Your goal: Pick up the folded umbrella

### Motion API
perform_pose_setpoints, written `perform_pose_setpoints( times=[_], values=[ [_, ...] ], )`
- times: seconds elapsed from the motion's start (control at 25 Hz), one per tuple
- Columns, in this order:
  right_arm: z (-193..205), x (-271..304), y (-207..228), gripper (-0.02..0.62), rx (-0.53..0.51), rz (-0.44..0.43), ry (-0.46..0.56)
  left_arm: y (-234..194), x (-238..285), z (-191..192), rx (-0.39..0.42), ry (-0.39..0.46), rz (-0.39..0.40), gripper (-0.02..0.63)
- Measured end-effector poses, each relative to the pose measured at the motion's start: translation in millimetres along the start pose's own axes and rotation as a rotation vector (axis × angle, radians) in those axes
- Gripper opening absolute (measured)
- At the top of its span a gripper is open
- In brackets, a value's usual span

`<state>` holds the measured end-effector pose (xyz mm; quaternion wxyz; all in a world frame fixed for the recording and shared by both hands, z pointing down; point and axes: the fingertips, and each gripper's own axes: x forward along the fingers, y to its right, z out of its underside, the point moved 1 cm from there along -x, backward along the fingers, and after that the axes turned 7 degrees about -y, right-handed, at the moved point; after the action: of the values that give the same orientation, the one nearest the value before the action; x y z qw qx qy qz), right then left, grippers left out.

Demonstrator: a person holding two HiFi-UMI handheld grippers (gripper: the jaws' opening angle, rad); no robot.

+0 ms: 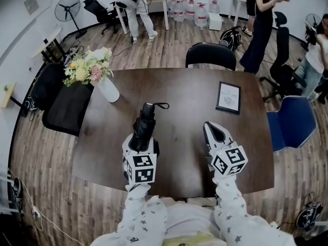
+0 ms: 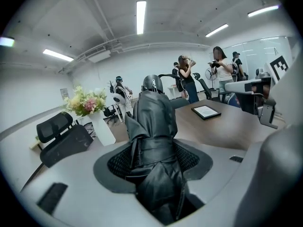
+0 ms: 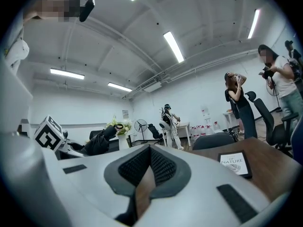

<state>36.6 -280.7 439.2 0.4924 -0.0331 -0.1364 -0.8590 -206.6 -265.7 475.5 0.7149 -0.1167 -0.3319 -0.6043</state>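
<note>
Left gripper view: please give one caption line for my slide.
Left gripper clamps the folded black umbrella over the brown table, with a flower vase behind.

The folded umbrella (image 1: pixel 146 119) is showing plain black. The desk (image 1: pixel 184 91) is showing dark brown wood. The left tongs (image 1: pixel 141 140) and right tongs (image 1: pixel 212 129) are wearing white shells with black-and-white square markers. The sleeves (image 1: pixel 230 209) are showing grey stars on white.

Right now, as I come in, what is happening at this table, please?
A person at the dark table holds a gripper in each hand. The left gripper is closed around the folded black umbrella, which points away from the person and looks lifted off the tabletop. The right gripper has its jaws together with nothing in them and hovers over the table beside it. A vase of flowers and a framed card stand further back.
</note>
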Motion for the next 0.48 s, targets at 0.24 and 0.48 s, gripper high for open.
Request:
perform_pose_setpoints(
  times=[0.24,0.48],
  values=[
    [-9,1,-3,0.021,-0.029,-0.016,0.018,-12,-20,-16,-0.041,0.139,0.009,0.252],
    [-18,-6,4,0.021,-0.041,0.000,0.033,-24,-42,-33,-0.102,0.270,-0.006,0.253]
  ],
)
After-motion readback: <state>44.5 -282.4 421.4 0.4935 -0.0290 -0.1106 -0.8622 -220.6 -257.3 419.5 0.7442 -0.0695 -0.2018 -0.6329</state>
